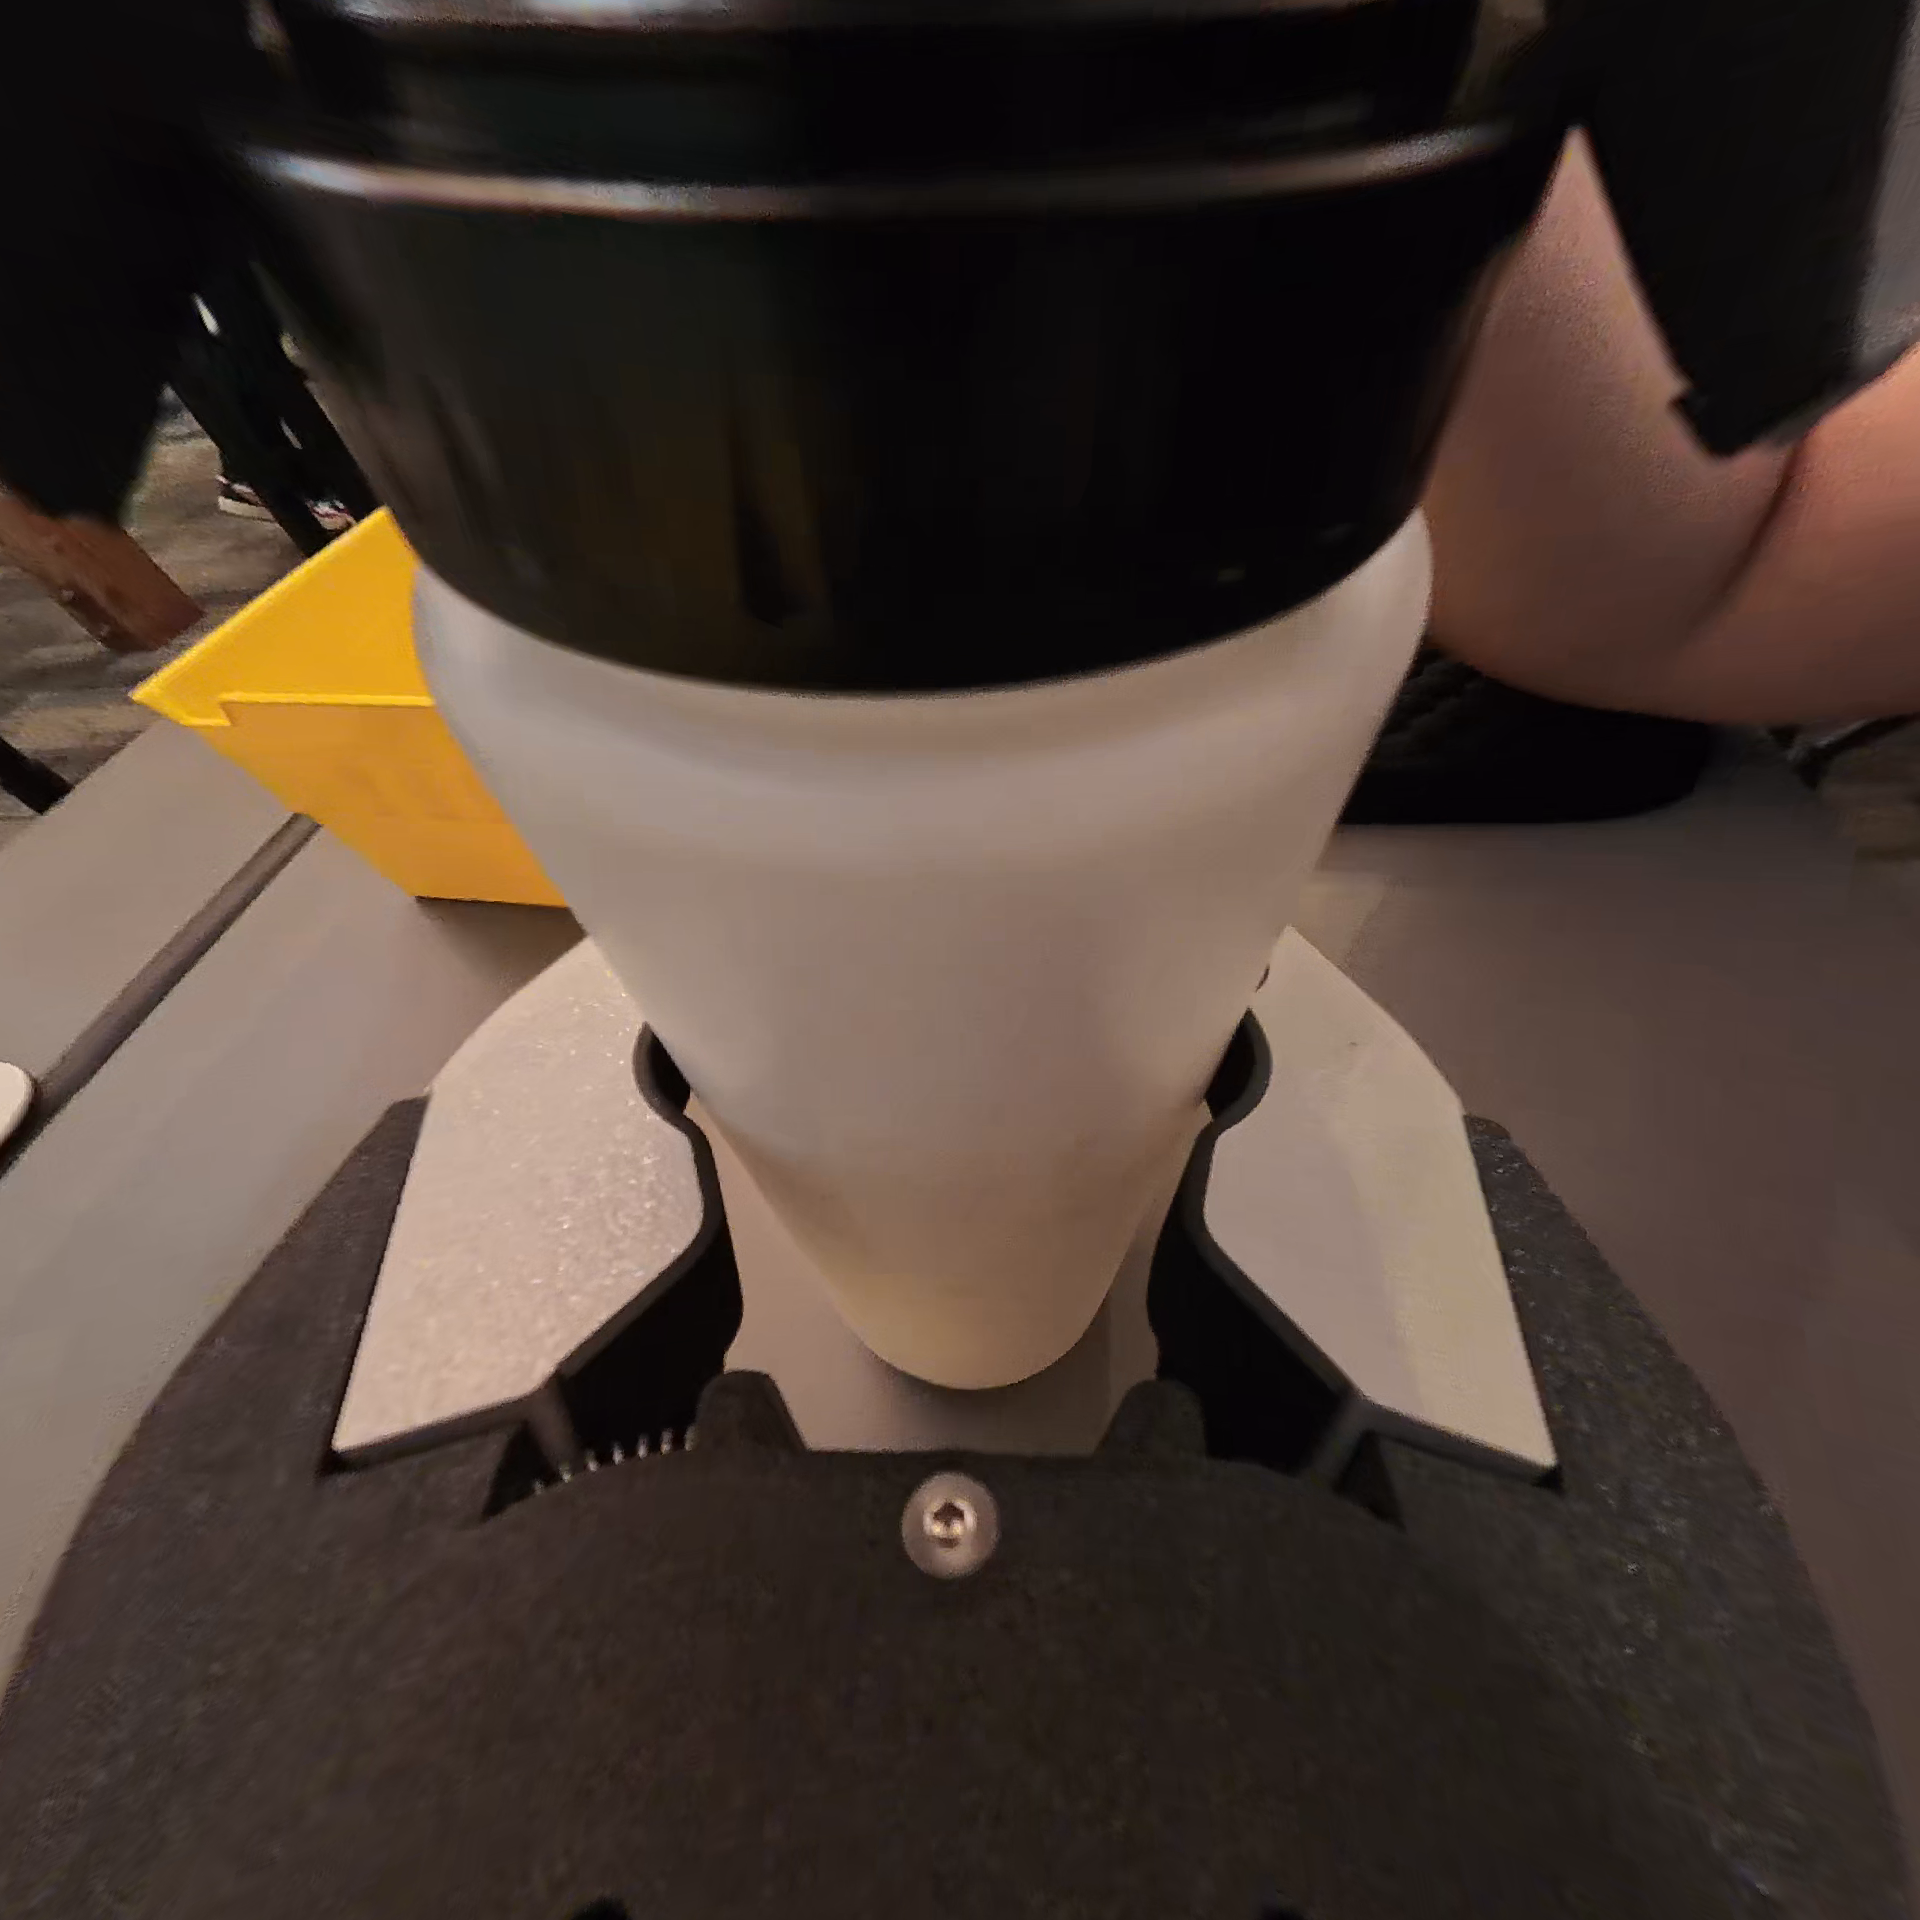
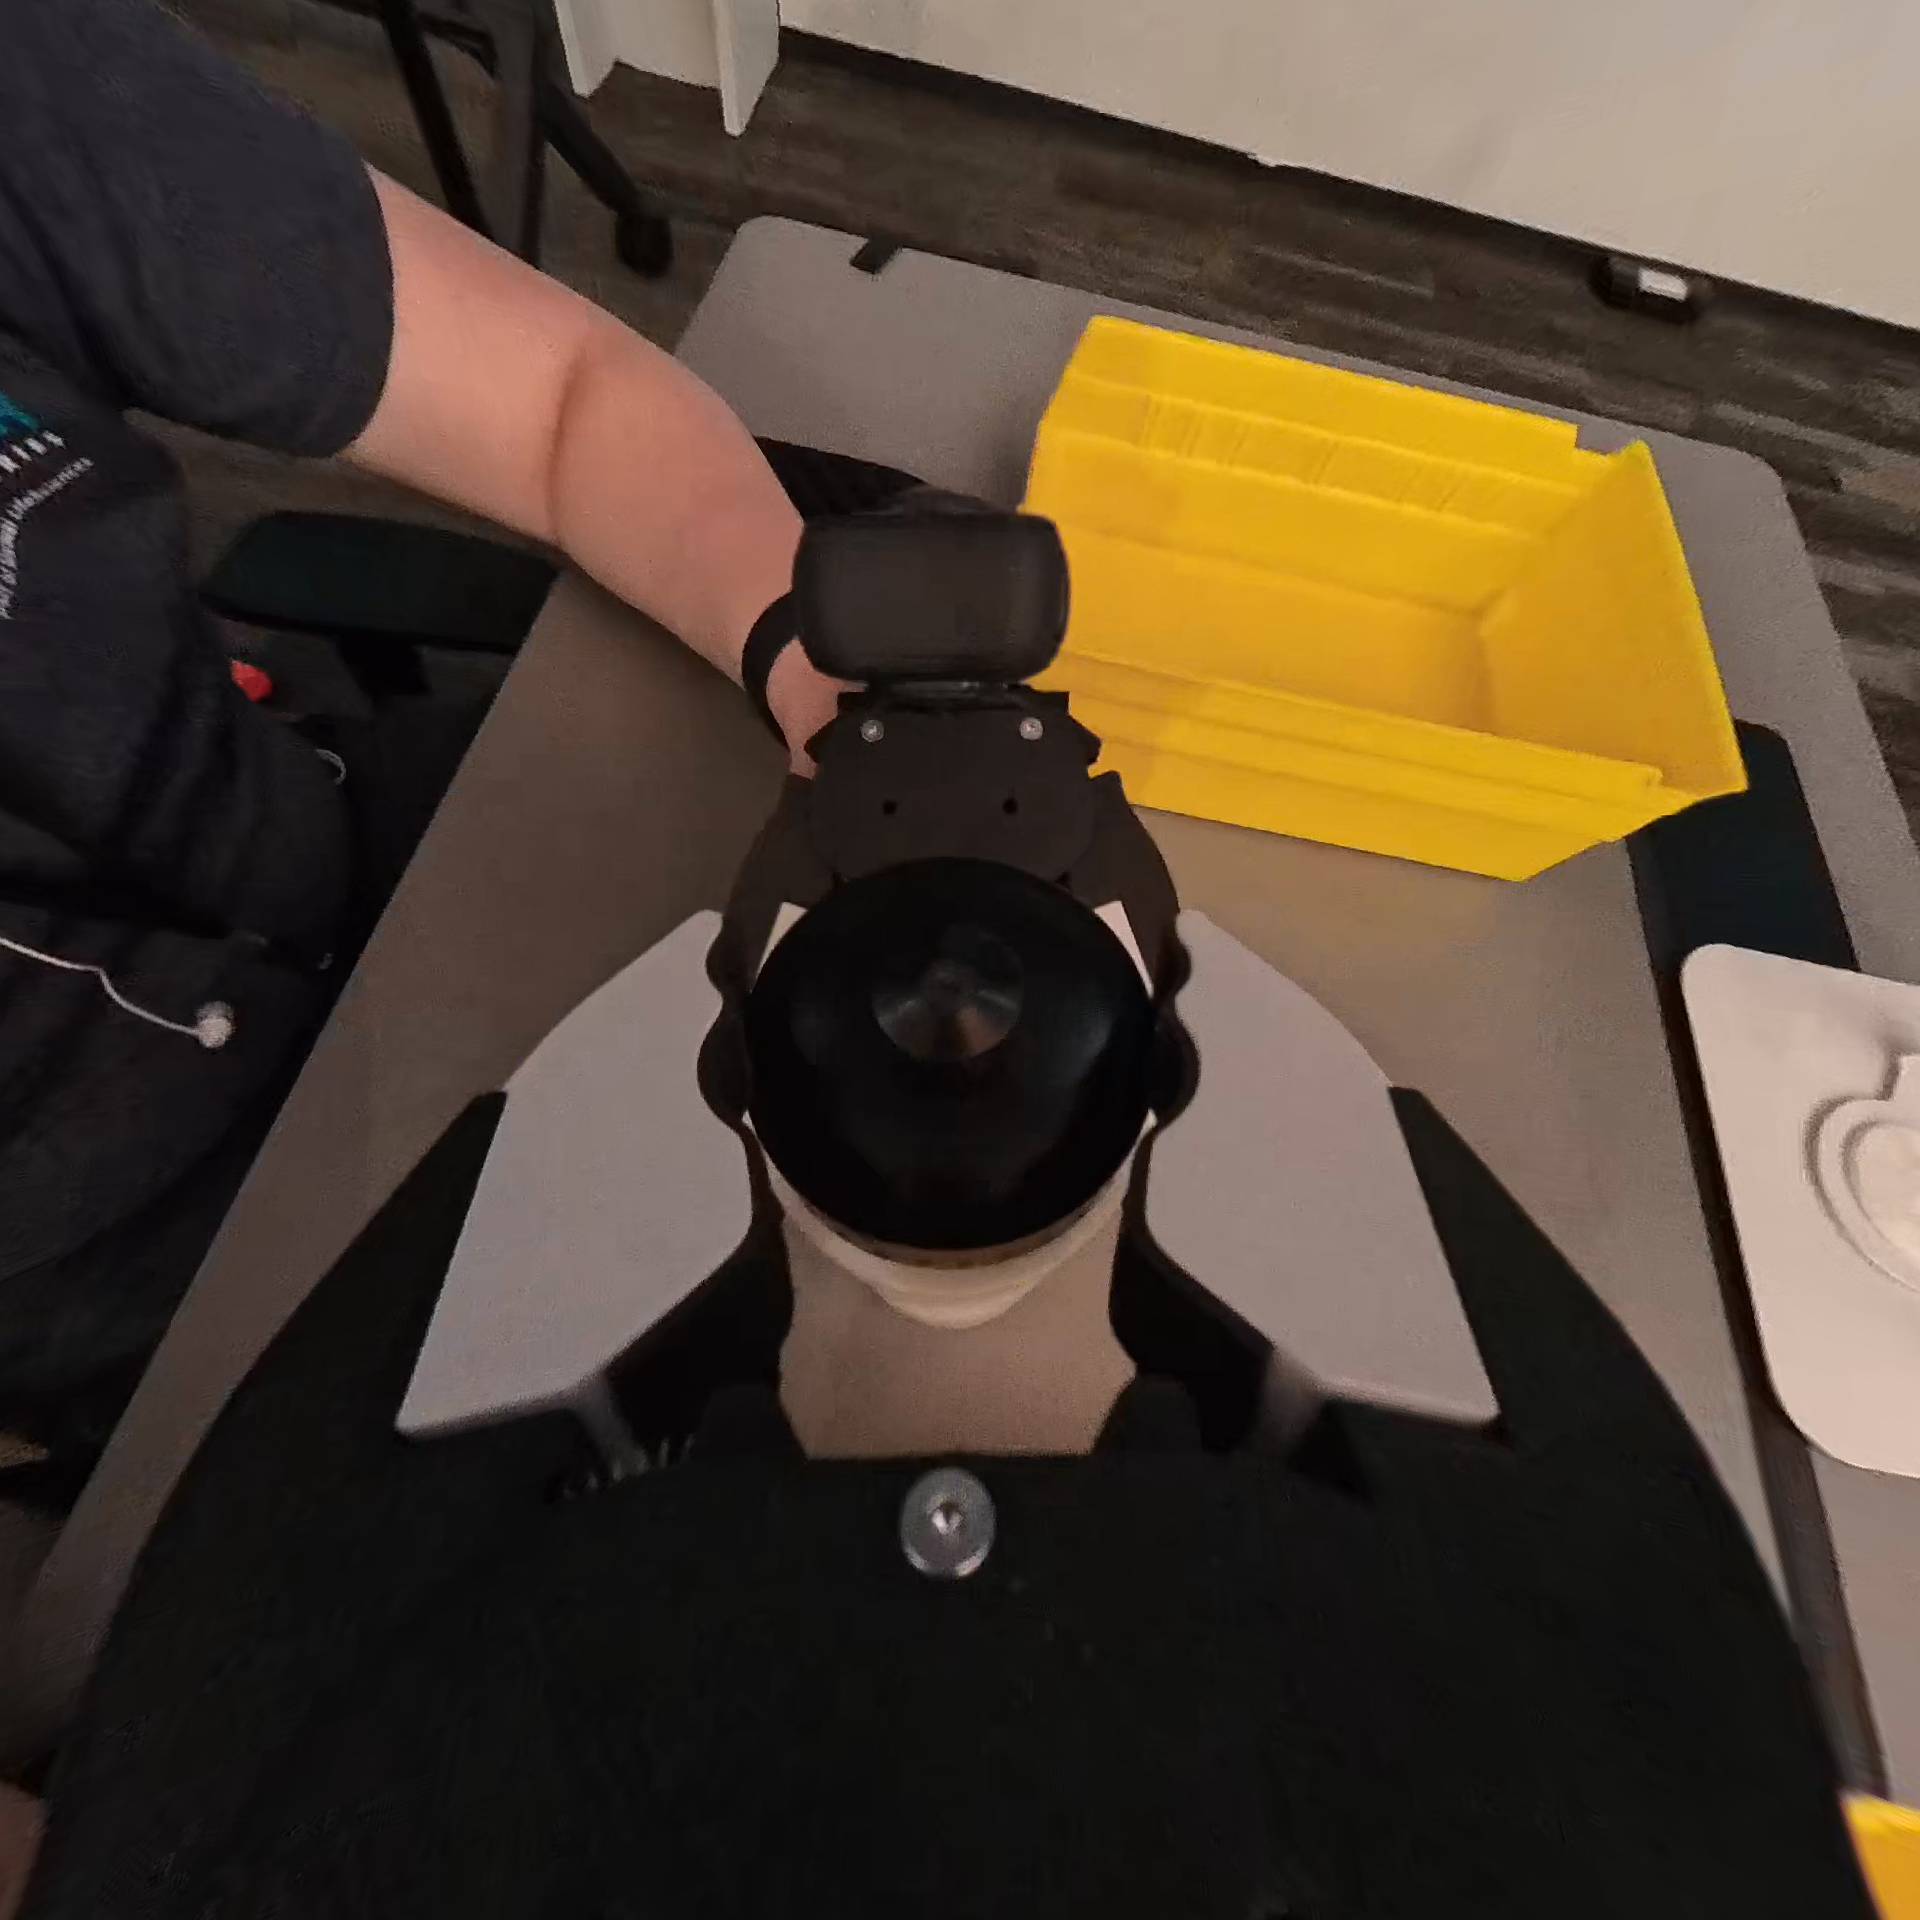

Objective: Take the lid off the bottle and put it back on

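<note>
So up close, your left gripper (image 1: 951, 1091) has its jaws closed onto the lower body of the bottle (image 1: 935, 935), fingers pressed against both sides of that frosted white plastic. The bottle stands upright on the table (image 1: 1558, 1039), roughly mid-surface, nearer the edge you're sitting at than the far one.

My guess is it's light and looks empty, so it'll want to spin or tip if you ease off. The plastic looks smooth and a bit slick, probably with some give, so squeeze firmly but don't crush it. The low grip where you've got it seems right for holding it against a twist.

From above, your right gripper (image 2: 948, 1049) sits down over the black lid (image 2: 948, 1049), a finger on each side of its rim. They look to be touching it, so I'd call that a grip, though the lid hides the actual contact. The lid is hard, glossy and wide with a knob in the centre, and it's seated on the bottle. Take the rim, not the knob.

Farther back, a yellow bin (image 2: 1351, 603) sits toward the far corner, well apart from all this.
</note>
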### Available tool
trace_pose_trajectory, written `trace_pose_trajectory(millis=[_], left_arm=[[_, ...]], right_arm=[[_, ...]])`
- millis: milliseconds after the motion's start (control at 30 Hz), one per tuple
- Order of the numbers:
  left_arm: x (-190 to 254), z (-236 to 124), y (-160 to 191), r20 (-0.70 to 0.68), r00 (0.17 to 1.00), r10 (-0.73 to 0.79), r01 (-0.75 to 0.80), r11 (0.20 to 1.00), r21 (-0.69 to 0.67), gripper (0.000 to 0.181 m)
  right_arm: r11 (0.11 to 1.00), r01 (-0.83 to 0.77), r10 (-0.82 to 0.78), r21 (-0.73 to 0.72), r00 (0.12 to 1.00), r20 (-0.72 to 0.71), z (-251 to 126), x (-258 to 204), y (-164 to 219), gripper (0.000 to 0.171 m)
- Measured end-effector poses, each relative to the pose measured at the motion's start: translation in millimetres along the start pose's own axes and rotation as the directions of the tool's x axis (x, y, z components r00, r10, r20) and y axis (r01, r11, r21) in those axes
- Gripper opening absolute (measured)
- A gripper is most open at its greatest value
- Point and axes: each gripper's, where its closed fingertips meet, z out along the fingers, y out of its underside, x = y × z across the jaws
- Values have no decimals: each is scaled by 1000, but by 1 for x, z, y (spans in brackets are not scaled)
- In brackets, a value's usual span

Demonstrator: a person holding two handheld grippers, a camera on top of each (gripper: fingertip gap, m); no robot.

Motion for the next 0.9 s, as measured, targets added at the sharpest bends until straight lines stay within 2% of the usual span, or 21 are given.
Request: trace_pose_trajectory(millis=[67, 167, 300, 367, 500, 567, 667, 733, 800, 900], left_arm=[[-8, 0, 1, 35, 997, -72, 72, 997, 7, 100], [-29, -5, 5, 140, 979, -151, 150, 988, 20, 100], [-43, -10, 9, 210, 959, -188, 188, 982, 20, 100], [-42, -10, 10, 218, 960, -175, 177, 984, 11, 100], [-36, -9, 9, 178, 974, -142, 144, 990, 1, 100], [-26, -6, 6, 113, 989, -94, 95, 995, 0, 100], [-8, -2, 1, 21, 999, -39, 39, 999, 14, 100], [-1, -1, 0, -18, 998, -53, 54, 998, 25, 100], [-6, -1, 0, 2, 995, -99, 99, 995, 30, 100], [-26, -4, 5, 123, 982, -144, 143, 989, 24, 100]], right_arm=[[996, -85, 85, 4, 995, -43, 1, 12, 1, 76], [979, -205, 193, -22, 950, -247, -1, 43, 7, 85], [928, -371, 348, 9, 862, -369, -1, 55, 9, 81], [915, -401, 354, -30, 838, -416, 0, 56, 15, 77], [929, -355, 289, -100, 870, -400, 1, 49, 18, 77], [960, -241, 189, -141, 932, -309, 0, 38, 16, 77], [993, -38, 22, -115, 990, -136, -3, 16, 12, 77], [998, -13, 9, -62, 998, -57, -4, 9, 11, 77], [995, -84, 80, -48, 994, -68, -4, 15, 11, 78], [978, -191, 165, -84, 955, -246, 0, 38, 15, 87]])
